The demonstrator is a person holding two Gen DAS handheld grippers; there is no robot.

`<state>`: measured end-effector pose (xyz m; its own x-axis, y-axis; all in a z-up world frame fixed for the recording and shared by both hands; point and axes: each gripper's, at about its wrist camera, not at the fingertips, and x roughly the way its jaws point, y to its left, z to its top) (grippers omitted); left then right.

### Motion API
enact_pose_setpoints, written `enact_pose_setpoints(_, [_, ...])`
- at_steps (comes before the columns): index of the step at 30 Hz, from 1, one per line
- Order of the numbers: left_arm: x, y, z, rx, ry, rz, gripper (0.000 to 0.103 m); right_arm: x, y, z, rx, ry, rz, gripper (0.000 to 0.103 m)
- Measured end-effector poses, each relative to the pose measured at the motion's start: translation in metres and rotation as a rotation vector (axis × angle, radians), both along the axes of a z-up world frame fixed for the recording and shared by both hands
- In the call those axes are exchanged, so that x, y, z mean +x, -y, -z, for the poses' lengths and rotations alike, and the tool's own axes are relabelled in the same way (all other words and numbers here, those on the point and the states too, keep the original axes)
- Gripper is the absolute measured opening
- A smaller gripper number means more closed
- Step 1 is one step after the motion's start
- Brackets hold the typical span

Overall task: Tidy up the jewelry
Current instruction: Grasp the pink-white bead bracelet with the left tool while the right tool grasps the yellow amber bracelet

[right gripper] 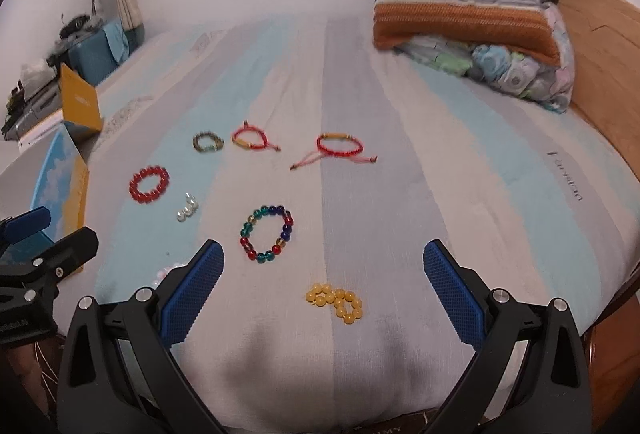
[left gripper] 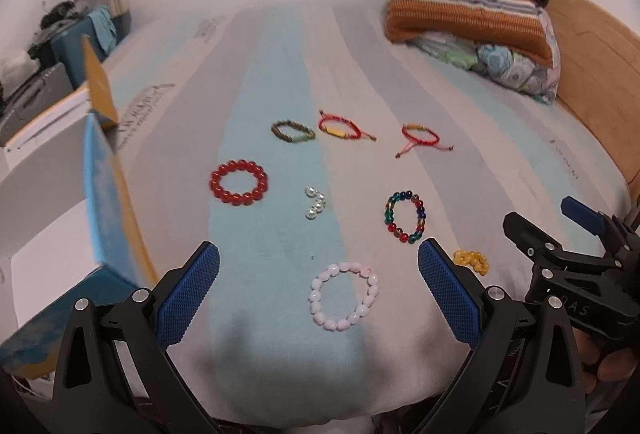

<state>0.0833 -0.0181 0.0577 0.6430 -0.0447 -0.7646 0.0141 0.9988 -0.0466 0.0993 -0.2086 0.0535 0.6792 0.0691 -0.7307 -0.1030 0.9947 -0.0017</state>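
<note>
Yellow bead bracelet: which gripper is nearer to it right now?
Right. The yellow bracelet lies just ahead between the right gripper's open fingers. The left gripper is open around the pink bracelet, with the yellow one outside its right finger.

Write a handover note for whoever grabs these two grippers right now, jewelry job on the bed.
Left gripper: open, empty, over the pink bracelet.
Right gripper: open, empty, over the yellow bracelet.
All eight pieces lie loose on the bedsheet: red bead bracelet, pearl piece, multicolour bracelet, brown-green bracelet, two red cord bracelets.
Open box at the left edge.
Done: nothing visibly sorted.
Left: everything.
</note>
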Motion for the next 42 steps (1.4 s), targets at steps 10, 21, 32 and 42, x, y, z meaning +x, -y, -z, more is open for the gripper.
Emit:
enact_pose_setpoints(10, [0.044,0.002,0.066,-0.007,-0.182,0.02,0.097,0.046,0.007,0.066,0.004,-0.257,-0.004,0.096])
enact_pose_setpoints(21, [0.046,0.012,0.104,0.023,-0.25,0.073,0.097,0.052,0.01,0.103,0.035,-0.368,-0.021,0.085])
enact_pose_setpoints(32, [0.051,0.019,0.12,0.034,-0.288,0.094,0.096,0.063,0.01,0.121,0.036,-0.426,-0.031,0.081])
enact_pose_setpoints(42, [0.048,0.018,0.121,0.032,-0.288,0.097,0.063,0.06,0.017,0.119,0.037,-0.423,-0.017,0.052])
